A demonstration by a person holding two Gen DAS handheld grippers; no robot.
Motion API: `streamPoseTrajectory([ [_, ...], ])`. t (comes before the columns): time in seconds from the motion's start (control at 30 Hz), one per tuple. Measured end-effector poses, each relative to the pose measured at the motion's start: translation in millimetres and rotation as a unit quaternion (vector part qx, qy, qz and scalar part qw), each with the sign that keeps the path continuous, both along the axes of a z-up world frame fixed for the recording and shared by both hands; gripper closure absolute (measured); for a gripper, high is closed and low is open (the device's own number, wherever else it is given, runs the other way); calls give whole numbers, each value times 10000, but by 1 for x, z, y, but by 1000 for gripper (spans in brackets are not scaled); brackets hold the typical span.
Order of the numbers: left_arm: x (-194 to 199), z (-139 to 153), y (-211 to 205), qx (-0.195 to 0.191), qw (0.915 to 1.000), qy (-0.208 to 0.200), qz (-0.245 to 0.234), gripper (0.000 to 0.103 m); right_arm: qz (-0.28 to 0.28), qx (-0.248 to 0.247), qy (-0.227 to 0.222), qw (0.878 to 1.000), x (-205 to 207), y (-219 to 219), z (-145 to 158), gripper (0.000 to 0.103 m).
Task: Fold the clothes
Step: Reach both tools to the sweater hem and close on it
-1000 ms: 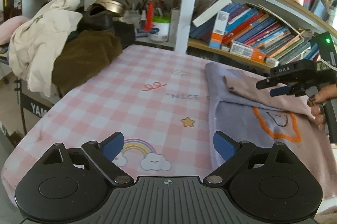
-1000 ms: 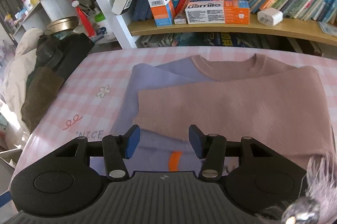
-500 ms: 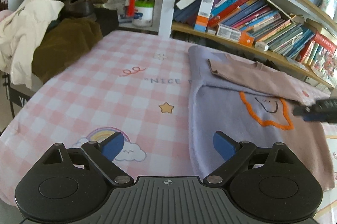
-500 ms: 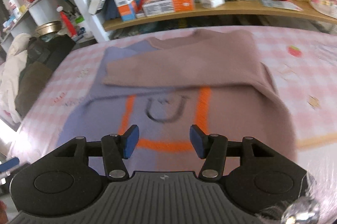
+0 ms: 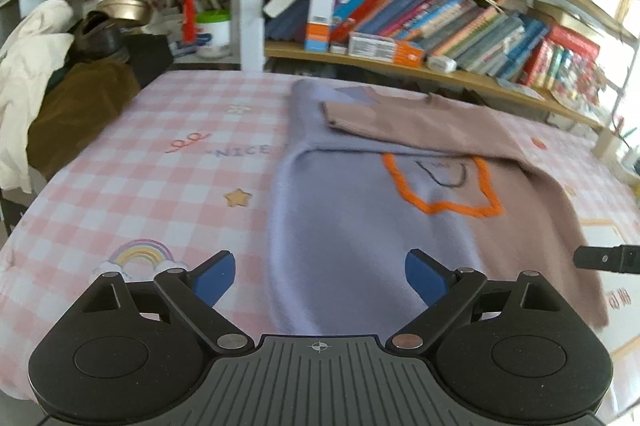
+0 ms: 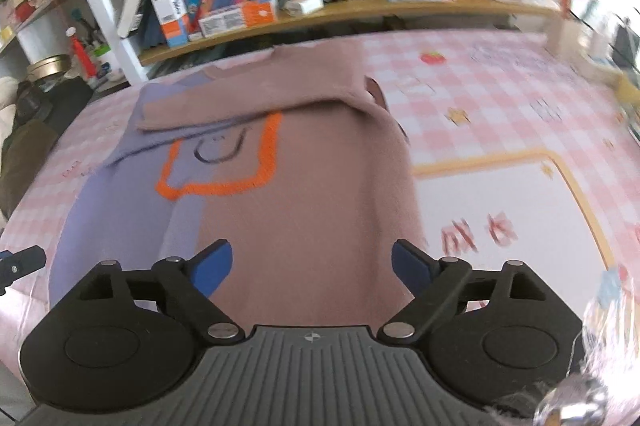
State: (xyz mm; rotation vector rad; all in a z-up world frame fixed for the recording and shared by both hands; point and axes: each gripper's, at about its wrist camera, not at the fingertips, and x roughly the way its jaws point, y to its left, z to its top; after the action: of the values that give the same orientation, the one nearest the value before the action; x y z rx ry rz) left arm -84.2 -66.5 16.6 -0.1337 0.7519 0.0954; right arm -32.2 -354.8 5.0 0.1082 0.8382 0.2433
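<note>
A lavender and dusty-pink sweater with an orange outlined smiley lies flat on the pink checked tablecloth, both sleeves folded across its chest. My left gripper is open above the hem's lavender side, holding nothing. A finger of the right gripper pokes in at that view's right edge. In the right wrist view the sweater fills the middle, and my right gripper is open over the pink half of the hem, empty. The left gripper's tip shows at the left edge.
Bookshelves packed with books and boxes run along the far side of the table. A heap of cream and brown clothes sits at the table's left end. Printed tablecloth lies bare to the sweater's right.
Both grippers have pulled back from the folded sleeves toward the sweater's hem. The right gripper has opened wider and swung right; the left has shifted right over the lavender side.
</note>
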Motion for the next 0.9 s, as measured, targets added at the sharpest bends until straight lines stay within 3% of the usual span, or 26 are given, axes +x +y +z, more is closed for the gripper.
streamPoseTrajectory([
  [0.1, -3, 1, -16, 62, 9999, 56, -119, 9, -39, -62, 52, 10000, -17, -9, -4, 9],
  [0.47, -36, 0, -50, 55, 9997, 246, 9, 4, -279, 126, 331, 9990, -60, -59, -14, 8],
  [0.9, -38, -11, -52, -39, 9971, 635, 412, 0, -431, 452, 590, 9963, -67, -84, -22, 8],
])
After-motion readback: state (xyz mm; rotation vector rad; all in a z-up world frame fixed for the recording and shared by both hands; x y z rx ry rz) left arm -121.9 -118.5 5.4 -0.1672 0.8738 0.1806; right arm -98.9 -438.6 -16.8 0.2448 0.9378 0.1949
